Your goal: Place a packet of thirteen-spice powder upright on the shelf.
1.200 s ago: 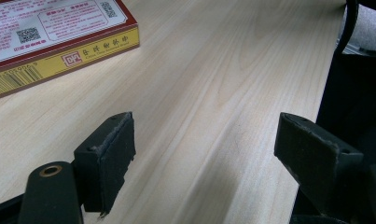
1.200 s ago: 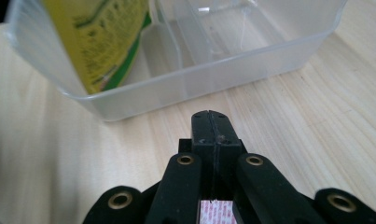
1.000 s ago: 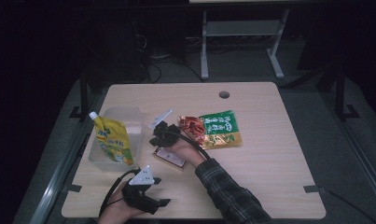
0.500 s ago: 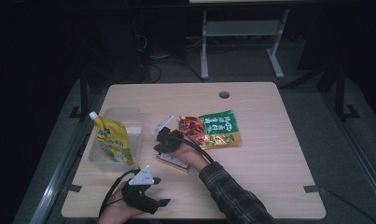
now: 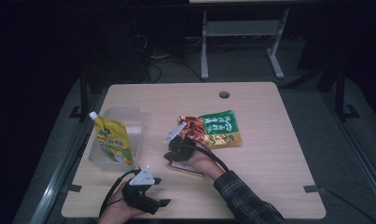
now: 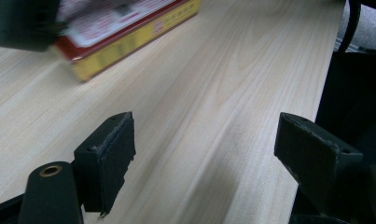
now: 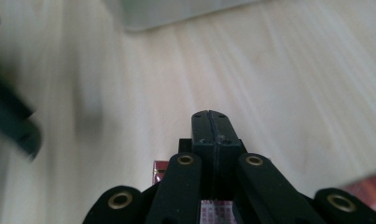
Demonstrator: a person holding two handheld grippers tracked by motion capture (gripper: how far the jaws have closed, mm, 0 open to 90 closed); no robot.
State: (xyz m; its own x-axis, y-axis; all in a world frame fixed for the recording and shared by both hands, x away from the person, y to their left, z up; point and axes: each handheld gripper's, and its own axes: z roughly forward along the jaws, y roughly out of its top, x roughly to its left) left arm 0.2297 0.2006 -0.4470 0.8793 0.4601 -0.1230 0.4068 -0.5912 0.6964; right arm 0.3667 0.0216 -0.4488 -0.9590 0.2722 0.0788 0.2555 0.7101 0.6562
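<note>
A small flat box with a red top and yellow edge [image 5: 189,169] lies on the wooden table [image 5: 269,154] near its middle. My right gripper [image 5: 171,154] hovers over the box's left end, jaws pressed together with nothing between them; in the right gripper view [image 7: 211,126] a red corner of the box [image 7: 160,171] peeks out beneath. My left gripper [image 5: 157,205] rests near the table's front edge. Its jaws stand wide apart [image 6: 204,135] over bare wood, and the box [image 6: 129,32] lies ahead of them.
A clear plastic container [image 5: 129,112] stands at the left with a yellow spouted pouch [image 5: 112,140] leaning in it. Just beyond the right gripper lie a red snack packet [image 5: 195,127] and a green one [image 5: 223,128]. A cable hole [image 5: 224,94] is at the back.
The right gripper has shifted a little toward the near side and lower over the box. The left gripper has stayed where it was.
</note>
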